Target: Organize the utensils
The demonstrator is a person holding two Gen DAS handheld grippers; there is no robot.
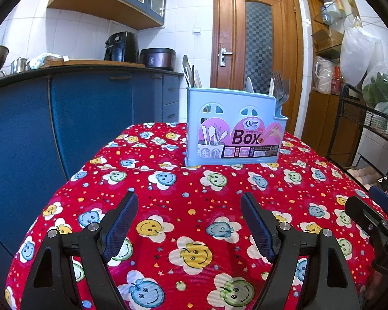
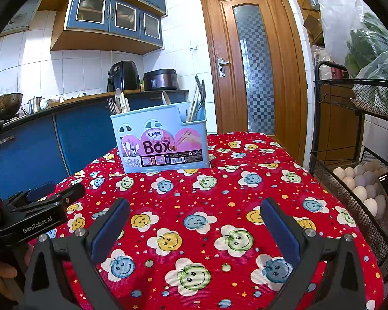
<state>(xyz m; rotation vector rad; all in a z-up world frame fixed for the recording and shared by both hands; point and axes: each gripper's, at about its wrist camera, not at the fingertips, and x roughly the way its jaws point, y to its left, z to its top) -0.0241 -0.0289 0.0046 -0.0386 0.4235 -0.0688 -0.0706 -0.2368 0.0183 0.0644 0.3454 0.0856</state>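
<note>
Room: kitchen with white tiled walls, blue cabinets (image 2: 111,13), a wooden door (image 1: 256,51) at the back, and a wire rack holding eggs (image 2: 359,183) on the right.
Surface: counter under a red cloth (image 1: 183,206) printed with smiling flower faces; no loose utensil shows on the cloth in either view.
Box: pale blue plastic utensil box (image 1: 232,126) with a pink label, upright at the far end of the cloth, well apart from both claws.
Box contents: forks (image 1: 280,87), spoons (image 2: 166,98), and long flat handles that may be chopsticks or spatulas stand upright in separate compartments; which piece sits in which compartment is hard to tell from here.
Left claw: left claw (image 1: 188,219) is low over the near cloth, fingers wide apart, nothing between them; its black body also shows at the left edge of the right wrist view.
Right claw: right claw (image 2: 194,222) is beside it over the near cloth, fingers likewise spread and empty.
Hand: part of a hand (image 2: 2,276) shows at the lower left of the right wrist view.
Progress: judging by the cloth with nothing loose on it and the filled box, the sorting looks finished or nearly so.
Left to do: nothing obvious; anything waiting outside both views cannot be ruled out.
</note>
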